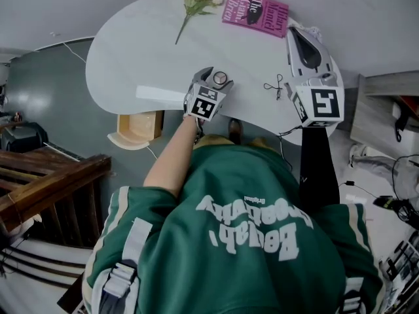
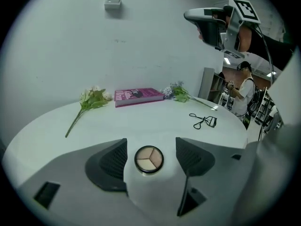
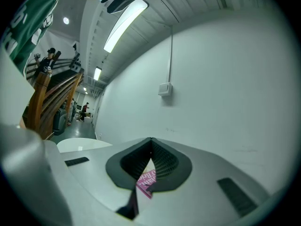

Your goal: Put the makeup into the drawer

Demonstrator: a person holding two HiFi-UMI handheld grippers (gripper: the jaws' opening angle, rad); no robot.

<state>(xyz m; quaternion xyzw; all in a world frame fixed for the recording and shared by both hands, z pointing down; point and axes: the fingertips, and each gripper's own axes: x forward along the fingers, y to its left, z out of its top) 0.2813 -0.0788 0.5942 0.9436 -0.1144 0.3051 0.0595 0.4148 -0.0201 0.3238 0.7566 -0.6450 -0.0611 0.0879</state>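
A round makeup compact [image 2: 149,158] with three beige shades lies on the white table [image 2: 141,121], between the open jaws of my left gripper [image 2: 151,143]; neither finger touches it. In the head view the compact [image 1: 220,78] and left gripper [image 1: 214,77] are near the table's front edge. An open wooden drawer [image 1: 139,128] juts out below that edge, to the left. My right gripper [image 1: 298,33] hangs in the air over the table's right end. Its jaws [image 3: 151,145] are shut on nothing, and a bit of the pink book shows behind them.
A pink book [image 1: 256,12] and a flower sprig [image 1: 194,4] lie at the table's far side, with another sprig [image 2: 181,94] on the right. A black eyelash curler [image 1: 275,86] rests at the right. Wooden stair rails [image 1: 46,182] stand left of the person.
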